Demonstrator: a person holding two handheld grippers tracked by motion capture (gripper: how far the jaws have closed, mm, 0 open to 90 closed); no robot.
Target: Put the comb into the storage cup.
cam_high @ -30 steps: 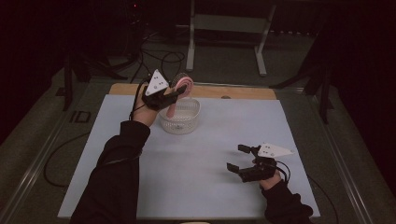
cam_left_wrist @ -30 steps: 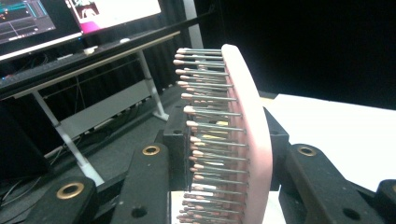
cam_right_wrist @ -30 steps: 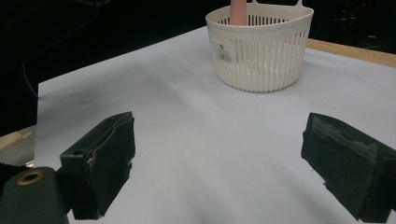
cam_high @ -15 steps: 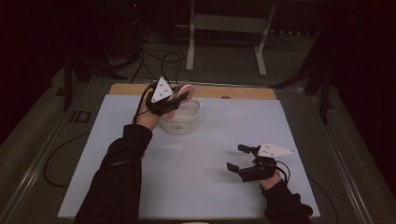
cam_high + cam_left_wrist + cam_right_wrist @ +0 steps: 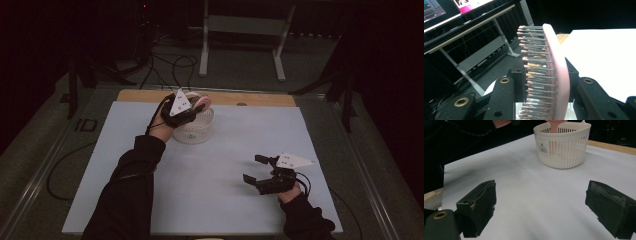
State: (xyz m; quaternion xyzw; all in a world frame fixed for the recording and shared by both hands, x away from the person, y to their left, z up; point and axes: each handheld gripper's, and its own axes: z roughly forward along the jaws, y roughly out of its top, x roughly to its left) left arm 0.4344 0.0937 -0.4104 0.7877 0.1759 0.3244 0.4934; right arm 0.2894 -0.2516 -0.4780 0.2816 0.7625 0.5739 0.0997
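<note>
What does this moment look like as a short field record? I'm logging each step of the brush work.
held thing: pink plastic hairbrush with metal pins
holder: left gripper, jaws shut on the brush head
container: white slotted plastic basket
brush position: handle end down inside the basket, head above the rim
right gripper: jaws open, nothing between them
surface: white table sheet

The basket (image 5: 196,131) stands on the sheet (image 5: 215,165) toward the table's far left. The hairbrush (image 5: 202,102) reaches down into the basket, with the left gripper (image 5: 186,112) above the basket's rim. The right gripper (image 5: 261,172) sits well apart, over the sheet's near right part.
</note>
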